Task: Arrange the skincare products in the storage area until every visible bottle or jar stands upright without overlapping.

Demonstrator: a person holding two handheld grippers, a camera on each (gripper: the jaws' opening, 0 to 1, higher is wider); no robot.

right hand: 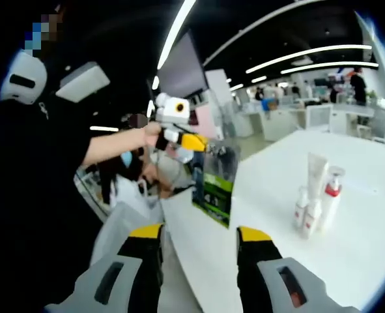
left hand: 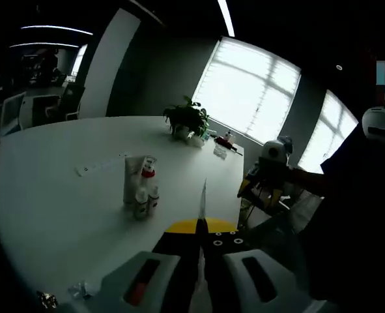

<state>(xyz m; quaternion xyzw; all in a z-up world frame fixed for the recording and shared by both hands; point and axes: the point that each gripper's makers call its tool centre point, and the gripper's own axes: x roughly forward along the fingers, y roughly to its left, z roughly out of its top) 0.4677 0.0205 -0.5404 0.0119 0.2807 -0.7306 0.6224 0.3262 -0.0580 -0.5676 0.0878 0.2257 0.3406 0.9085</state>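
4 skincare containers [right hand: 317, 195] stand upright, clustered on white bench [right hand: 368, 241]: 1 tall tube, 1 red-collared pump bottle, 2 small bottles. 1 left gripper [right hand: 208, 171], pinching 1 flat green-and-black packet [right hand: 217, 179] edge-on. 1 right gripper [right hand: 199, 244], spread, holding nothing. 1 potted plant [left hand: 187, 119], far end, left gripper view.

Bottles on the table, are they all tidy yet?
Nearly, it seems. Done: the bottles stand upright in a tight bunch on the white table; whether they touch is unclear. In hand: the left gripper has its jaws shut on a flat green pack, held above the table edge. The right gripper is open and empty. Left: probably setting the pack down.
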